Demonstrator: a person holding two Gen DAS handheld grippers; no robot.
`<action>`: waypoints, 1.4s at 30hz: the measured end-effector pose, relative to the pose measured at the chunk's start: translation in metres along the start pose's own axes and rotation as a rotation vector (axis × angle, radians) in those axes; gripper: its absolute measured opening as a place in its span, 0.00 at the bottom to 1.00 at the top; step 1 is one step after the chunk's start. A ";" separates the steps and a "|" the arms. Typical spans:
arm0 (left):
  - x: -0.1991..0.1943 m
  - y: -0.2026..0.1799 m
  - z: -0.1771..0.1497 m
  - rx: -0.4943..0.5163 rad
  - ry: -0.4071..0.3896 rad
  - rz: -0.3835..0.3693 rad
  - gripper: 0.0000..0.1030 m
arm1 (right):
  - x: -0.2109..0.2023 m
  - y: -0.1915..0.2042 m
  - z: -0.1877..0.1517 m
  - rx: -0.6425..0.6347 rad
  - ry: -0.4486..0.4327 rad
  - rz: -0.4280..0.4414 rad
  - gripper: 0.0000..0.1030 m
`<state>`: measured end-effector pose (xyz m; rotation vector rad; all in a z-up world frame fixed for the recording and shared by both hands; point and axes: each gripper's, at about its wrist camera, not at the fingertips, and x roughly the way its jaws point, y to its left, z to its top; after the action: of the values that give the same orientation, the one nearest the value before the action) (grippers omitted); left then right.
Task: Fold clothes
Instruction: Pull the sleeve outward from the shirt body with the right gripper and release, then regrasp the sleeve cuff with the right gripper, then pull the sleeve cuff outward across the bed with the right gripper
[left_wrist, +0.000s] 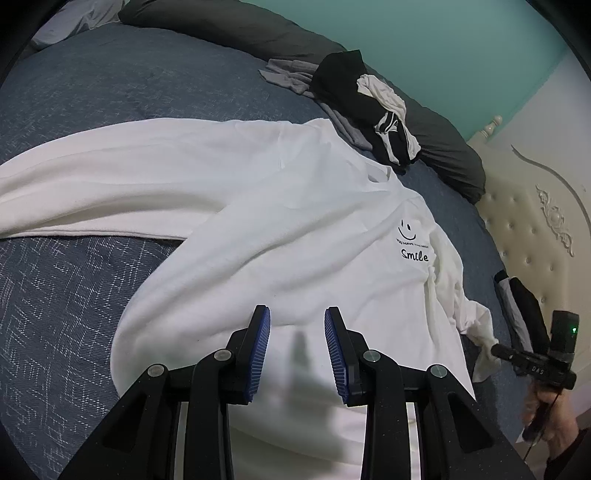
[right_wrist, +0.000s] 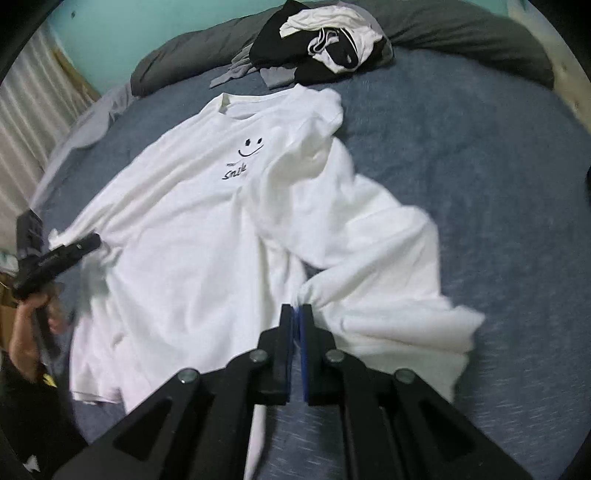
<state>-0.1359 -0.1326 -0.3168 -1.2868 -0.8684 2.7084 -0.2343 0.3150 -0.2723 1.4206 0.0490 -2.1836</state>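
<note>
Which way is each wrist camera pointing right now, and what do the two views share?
Left wrist: sits on the left gripper, jaws open, over the lower body of the white long-sleeved smiley-print shirt, looking across the blue-grey bedspread towards the teal wall; the right hand shows at the lower right edge.
Right wrist: sits on the right gripper, shut on a bunch of that shirt's fabric, facing the collar; the left hand shows at the left edge.
Shared: the shirt, bedspread and black-and-white clothes pile.
</note>
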 end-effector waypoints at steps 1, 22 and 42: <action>0.000 0.000 0.000 0.000 0.001 -0.001 0.33 | 0.000 -0.002 -0.001 0.017 -0.007 0.010 0.07; 0.003 -0.001 0.000 0.004 0.006 0.003 0.33 | 0.003 -0.109 -0.032 0.477 -0.001 -0.052 0.41; 0.003 -0.004 -0.002 0.006 0.008 0.003 0.33 | -0.083 -0.153 -0.042 0.465 -0.158 -0.217 0.06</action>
<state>-0.1381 -0.1272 -0.3179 -1.2987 -0.8579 2.7039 -0.2421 0.4928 -0.2580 1.5309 -0.4032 -2.5981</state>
